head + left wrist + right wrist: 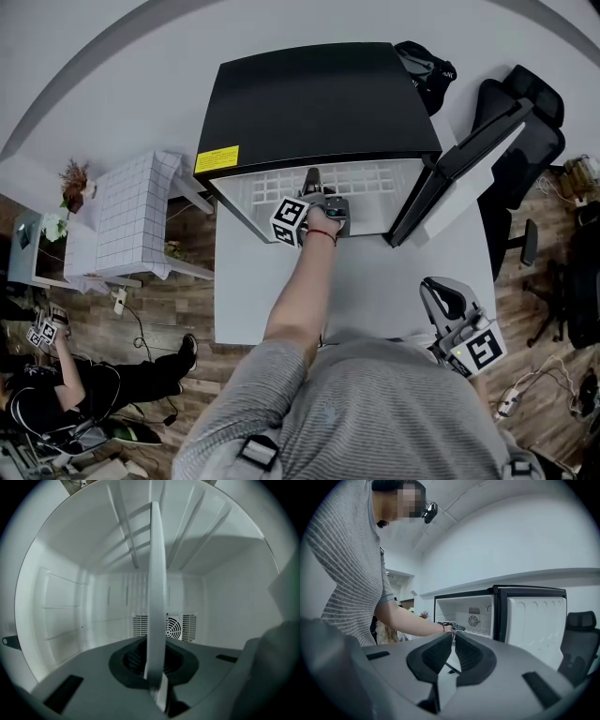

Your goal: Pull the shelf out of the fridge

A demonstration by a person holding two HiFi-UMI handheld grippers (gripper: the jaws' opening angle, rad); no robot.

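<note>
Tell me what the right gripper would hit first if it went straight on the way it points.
Likely the left gripper, clamped on the shelf at the mouth of the fridge, though depth is hard to judge.

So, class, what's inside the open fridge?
A wire shelf, its front edge held by the left gripper, and a fan grille on the back wall. In the head view the black fridge top covers the shelf's rear.
</note>
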